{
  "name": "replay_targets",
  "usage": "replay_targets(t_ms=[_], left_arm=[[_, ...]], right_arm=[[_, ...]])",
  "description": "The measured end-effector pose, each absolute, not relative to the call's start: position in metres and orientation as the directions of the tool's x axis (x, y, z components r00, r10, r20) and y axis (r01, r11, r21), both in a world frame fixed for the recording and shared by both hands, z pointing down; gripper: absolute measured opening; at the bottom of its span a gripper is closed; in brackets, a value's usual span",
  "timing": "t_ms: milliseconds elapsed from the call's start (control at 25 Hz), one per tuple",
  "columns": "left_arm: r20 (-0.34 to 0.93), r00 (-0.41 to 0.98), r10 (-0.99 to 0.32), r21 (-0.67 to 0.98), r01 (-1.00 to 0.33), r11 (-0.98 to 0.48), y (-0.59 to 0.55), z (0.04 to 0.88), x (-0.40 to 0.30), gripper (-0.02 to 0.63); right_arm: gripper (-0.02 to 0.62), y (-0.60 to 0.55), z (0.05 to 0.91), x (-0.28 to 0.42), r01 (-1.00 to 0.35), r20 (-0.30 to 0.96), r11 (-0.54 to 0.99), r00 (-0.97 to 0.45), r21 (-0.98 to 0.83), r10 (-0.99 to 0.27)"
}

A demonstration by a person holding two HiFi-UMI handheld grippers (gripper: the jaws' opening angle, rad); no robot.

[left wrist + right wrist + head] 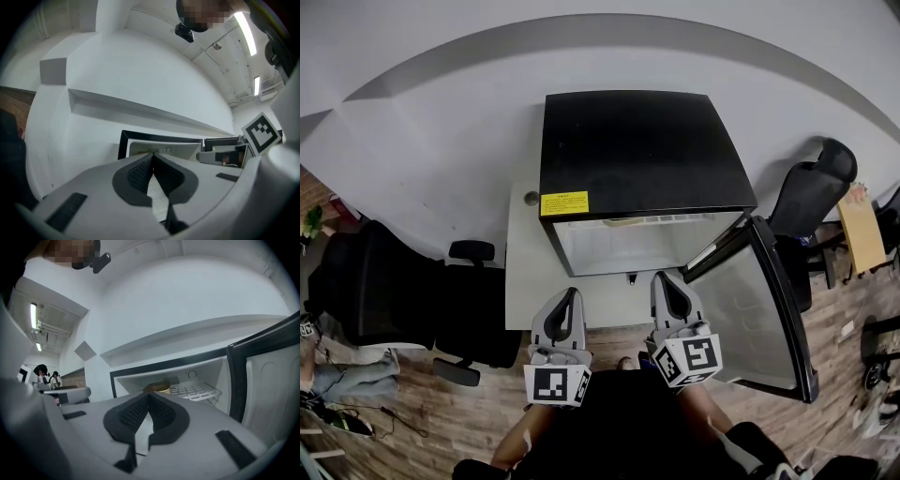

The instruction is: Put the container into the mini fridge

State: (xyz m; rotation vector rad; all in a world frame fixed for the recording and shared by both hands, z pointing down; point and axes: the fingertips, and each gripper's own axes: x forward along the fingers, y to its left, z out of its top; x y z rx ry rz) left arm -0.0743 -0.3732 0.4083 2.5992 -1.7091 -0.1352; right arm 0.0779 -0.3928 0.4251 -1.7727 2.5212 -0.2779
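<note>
Left gripper (153, 155) and right gripper (149, 395), jaws together on nothing, face the open mini fridge (637, 150).
The container (158, 388) already sits inside, just beside the wire shelf (194, 391). What seemingly remains is the door (759, 309), best swung shut with a steady push near its free edge.

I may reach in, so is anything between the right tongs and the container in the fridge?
Nothing visible. The door hangs open at the right, and the container sits in the fridge, straight beyond the shut right tongs.
</note>
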Motion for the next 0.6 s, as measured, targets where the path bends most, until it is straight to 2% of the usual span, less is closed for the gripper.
replay_targets(t_ms=[600], left_arm=[[-0.052, 0.388, -0.92, 0.076, -0.917, -0.391, -0.3709, 0.4102, -0.0762, 0.009]], right_arm=[[0.014, -0.3903, 0.4202, 0.0766, -0.93, 0.042, 0.331, -0.341, -0.16, -0.939]])
